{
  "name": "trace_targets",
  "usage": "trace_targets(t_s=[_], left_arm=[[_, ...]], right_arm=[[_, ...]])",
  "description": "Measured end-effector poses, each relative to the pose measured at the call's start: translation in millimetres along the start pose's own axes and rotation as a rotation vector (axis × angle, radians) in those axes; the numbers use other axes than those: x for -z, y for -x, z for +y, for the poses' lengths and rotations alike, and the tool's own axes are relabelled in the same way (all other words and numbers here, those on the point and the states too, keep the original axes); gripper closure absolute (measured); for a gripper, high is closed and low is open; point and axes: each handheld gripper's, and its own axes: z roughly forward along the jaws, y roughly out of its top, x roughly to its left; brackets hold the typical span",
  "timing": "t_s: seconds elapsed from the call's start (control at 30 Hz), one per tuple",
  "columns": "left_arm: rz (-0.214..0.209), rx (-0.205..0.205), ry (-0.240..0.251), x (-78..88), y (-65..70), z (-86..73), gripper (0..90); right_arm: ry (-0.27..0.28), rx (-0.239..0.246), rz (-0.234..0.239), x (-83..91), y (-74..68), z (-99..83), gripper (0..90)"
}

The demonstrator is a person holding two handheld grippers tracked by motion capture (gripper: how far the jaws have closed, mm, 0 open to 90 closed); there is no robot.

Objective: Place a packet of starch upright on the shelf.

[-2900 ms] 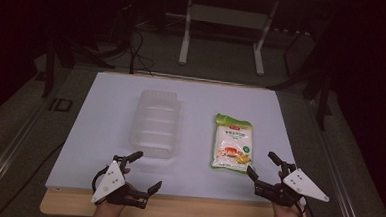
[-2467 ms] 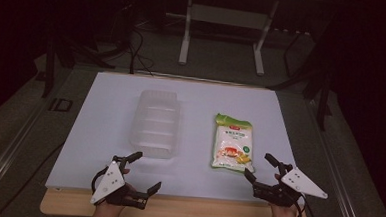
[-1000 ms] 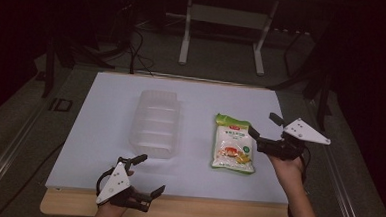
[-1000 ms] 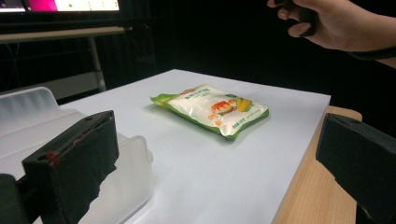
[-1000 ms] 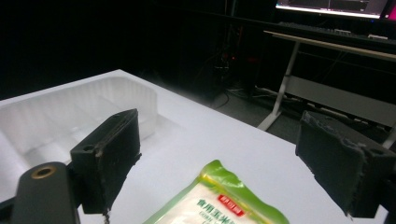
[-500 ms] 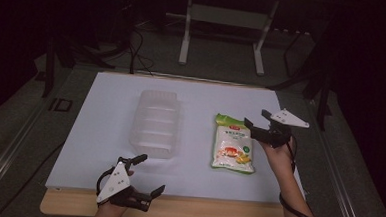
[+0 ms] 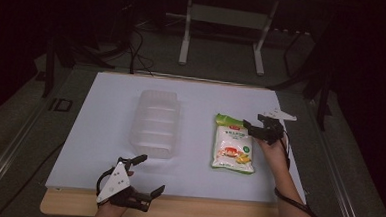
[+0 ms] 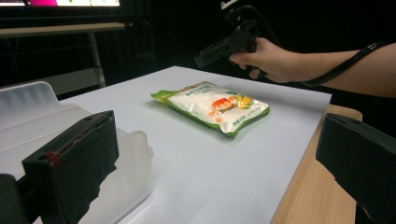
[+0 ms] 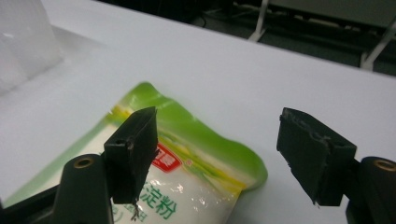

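Right gripper point(image 7: 254, 129) has descended to the green-topped pouch point(image 7: 232, 148); jaws spread, just been closing, pouch corner between them, unpinched. Left gripper point(image 7: 147, 176) spread at counter point(image 7: 201, 96) edge.

In the right gripper view the right gripper point(image 9: 224, 158) hangs over the green top corner of the food pouch point(image 9: 187, 186) on the white table point(image 9: 261, 70); its jaws have just been closing, still apart, the corner between them; a clear container point(image 9: 23, 42) stands upper left
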Motion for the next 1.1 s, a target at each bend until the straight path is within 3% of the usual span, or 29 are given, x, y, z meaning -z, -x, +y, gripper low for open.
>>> trace_targets(t_s=[0.2, 0.47, 0.53, 0.6, 0.67, 0.83, 1.0, 1.1], left_arm=[[0.003, -0.021, -0.022, -2.1, 3.0, -1.2, 0.0], [-0.007, -0.023, -0.035, -4.7, 4.8, -2.3, 0.0], [-0.008, -0.018, -0.034, -4.7, 4.5, -2.3, 0.0], [-0.008, -0.014, -0.035, -4.5, 4.3, -2.3, 0.0], [-0.008, -0.008, -0.037, -4.8, 4.2, -2.6, 0.0], [-0.011, -0.003, -0.037, -6.3, 3.5, -2.7, 0.0], [-0.015, -0.001, -0.043, -7.1, 3.5, -2.9, 0.0], [-0.016, -0.003, -0.040, -7.0, 4.2, -2.6, 0.0]], right_arm=[[-0.075, 0.021, -0.036, -17.5, -3.2, -13.0, 30.1], [-0.132, -0.028, -0.036, -29.2, 2.5, -25.3, 28.9], [-0.163, -0.054, -0.013, -34.2, 4.1, -28.4, 27.4], [-0.182, -0.122, 0.020, -36.8, 9.5, -29.7, 27.2], [-0.193, -0.142, 0.036, -37.8, 11.7, -29.8, 27.2], [-0.198, -0.087, 0.022, -37.8, 6.1, -29.2, 29.7], [-0.221, -0.108, 0.043, -37.7, 4.6, -27.7, 39.5], [-0.217, -0.097, 0.032, -36.9, 1.6, -28.2, 44.3]])
